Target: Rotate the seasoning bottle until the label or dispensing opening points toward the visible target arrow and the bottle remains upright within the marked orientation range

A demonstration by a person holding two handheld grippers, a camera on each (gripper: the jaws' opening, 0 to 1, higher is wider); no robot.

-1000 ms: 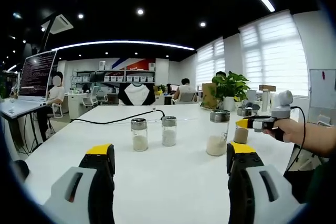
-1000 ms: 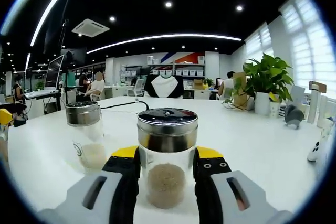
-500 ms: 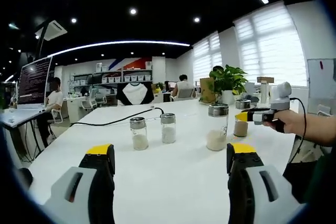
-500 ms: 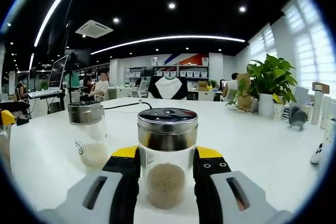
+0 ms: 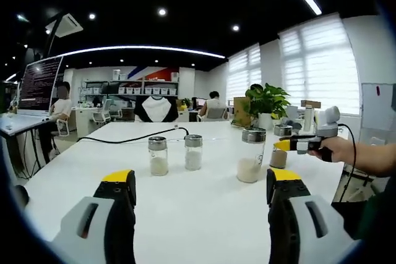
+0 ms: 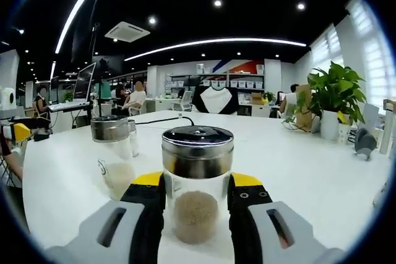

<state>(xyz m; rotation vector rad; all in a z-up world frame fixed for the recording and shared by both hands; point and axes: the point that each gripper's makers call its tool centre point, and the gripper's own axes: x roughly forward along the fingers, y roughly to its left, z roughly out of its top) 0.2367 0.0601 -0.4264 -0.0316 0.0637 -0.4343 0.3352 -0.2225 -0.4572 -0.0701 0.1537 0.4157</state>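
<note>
We saw the seasoning bottle (image 6: 197, 190) standing upright on the white table (image 6: 309, 177), a glass jar with a metal lid and brownish granules at its bottom. In the right gripper view it sat squarely between the two yellow-tipped jaws of the right claw (image 6: 197, 187), which pressed against its glass on both sides, at 9 and 3 o'clock of the jar. In the left gripper view the same bottle (image 5: 278, 149) appeared at about 2 o'clock, held by the right claw (image 5: 286, 145) in a person's hand (image 5: 334, 149).

Just beside it, at about 10 o'clock in the right gripper view, stood a taller jar (image 6: 114, 156) with whitish contents; in the left gripper view that jar (image 5: 250, 156) stood just left of the held bottle. Two smaller shakers (image 5: 159, 156) (image 5: 193, 151) stood side by side near the table's middle, with a black cable (image 5: 124, 137) trailing behind them. A potted plant (image 6: 331, 100) stood at 2 o'clock.

The left claw (image 5: 195, 190) hung wide open above bare table, well apart from every jar.
</note>
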